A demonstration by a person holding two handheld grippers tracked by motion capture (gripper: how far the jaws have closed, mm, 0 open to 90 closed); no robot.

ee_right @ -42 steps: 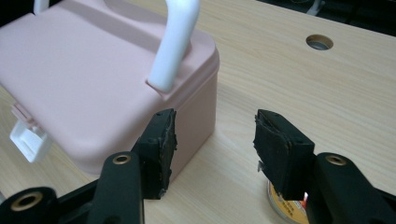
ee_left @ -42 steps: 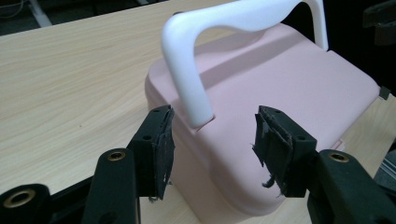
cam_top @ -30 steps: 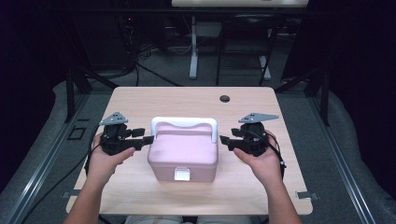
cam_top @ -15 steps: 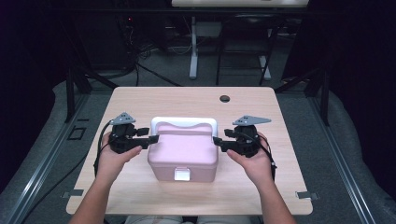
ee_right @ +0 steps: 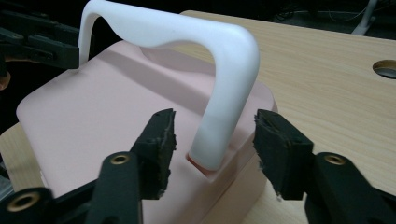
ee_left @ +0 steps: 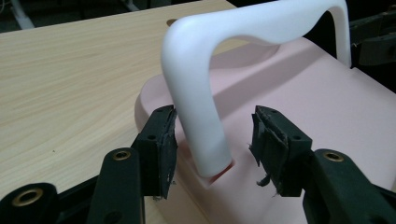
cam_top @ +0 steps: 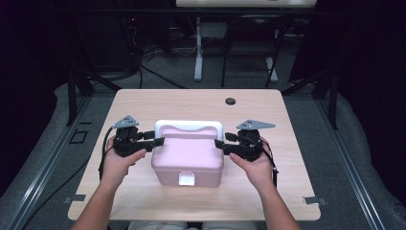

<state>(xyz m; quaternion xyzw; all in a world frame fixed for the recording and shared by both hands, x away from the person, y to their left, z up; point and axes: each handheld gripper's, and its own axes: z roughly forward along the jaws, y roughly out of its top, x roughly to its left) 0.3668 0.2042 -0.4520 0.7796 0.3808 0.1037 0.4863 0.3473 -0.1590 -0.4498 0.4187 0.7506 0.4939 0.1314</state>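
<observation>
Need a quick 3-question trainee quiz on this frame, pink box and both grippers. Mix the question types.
1. True or false: the white handle of the pink box stands upright.
2. What stands between the jaws of the left hand-held gripper?
A. the box's front latch
B. a leg of the handle
C. nothing
3. Do the pads of the right hand-held gripper press on the handle leg between them?

Key:
1. True.
2. B.
3. No. A gap shows on each side of the leg, though the jaws have just been closing.
</observation>
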